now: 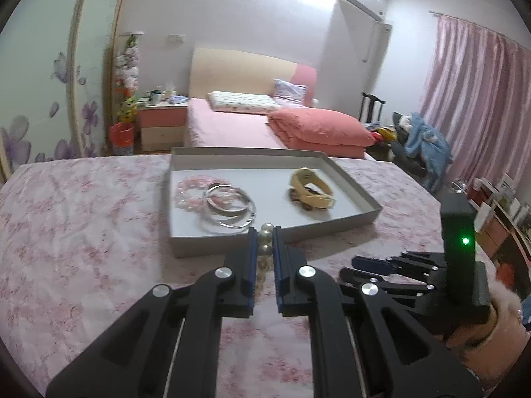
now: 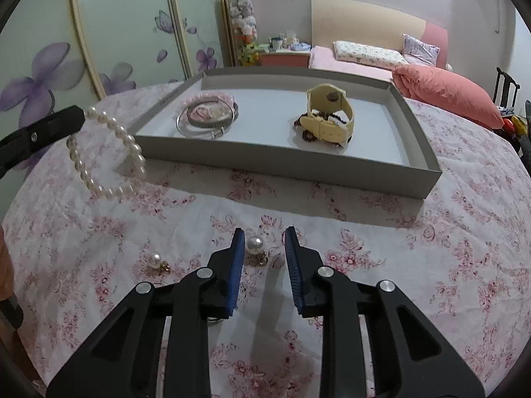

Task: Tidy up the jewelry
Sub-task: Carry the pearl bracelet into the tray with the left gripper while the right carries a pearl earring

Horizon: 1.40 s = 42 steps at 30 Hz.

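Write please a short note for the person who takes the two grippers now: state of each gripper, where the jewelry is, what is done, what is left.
Left gripper: shut on the pearl bracelet, held just before the near wall of the grey tray.
Right gripper: open, low over the tablecloth, around one pearl earring; the second pearl earring lies loose to its left.
Done: pink bead bracelet, silver bangles and yellow watch are in the tray.
Left: put in the pearl bracelet, then both earrings.
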{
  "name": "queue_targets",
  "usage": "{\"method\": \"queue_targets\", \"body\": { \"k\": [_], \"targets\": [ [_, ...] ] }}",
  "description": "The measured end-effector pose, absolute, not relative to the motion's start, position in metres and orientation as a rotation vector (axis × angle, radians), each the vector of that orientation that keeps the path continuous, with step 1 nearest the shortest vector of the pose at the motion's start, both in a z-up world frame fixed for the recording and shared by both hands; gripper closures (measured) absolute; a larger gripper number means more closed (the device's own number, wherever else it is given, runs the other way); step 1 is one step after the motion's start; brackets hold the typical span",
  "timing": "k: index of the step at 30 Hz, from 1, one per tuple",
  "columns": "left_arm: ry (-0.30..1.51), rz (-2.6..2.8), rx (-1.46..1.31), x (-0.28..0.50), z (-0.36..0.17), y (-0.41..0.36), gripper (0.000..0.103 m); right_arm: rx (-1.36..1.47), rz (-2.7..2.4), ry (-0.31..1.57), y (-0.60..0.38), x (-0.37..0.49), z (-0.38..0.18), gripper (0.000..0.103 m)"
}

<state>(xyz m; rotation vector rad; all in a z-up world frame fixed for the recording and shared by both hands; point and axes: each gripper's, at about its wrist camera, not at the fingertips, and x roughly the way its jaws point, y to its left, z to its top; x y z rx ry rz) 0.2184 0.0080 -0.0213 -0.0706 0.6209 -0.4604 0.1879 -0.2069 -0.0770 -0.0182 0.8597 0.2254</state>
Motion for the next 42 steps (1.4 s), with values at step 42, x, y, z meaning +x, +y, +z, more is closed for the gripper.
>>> {"method": "queue_targets", "body": {
  "k": [42],
  "targets": [
    [0.346, -0.116, 0.019, 0.189, 0.016, -0.011, 0.093, -0.02, 0.018, 0.253, -0.211, 0.145, 0.018, 0.089]
  ]
}}
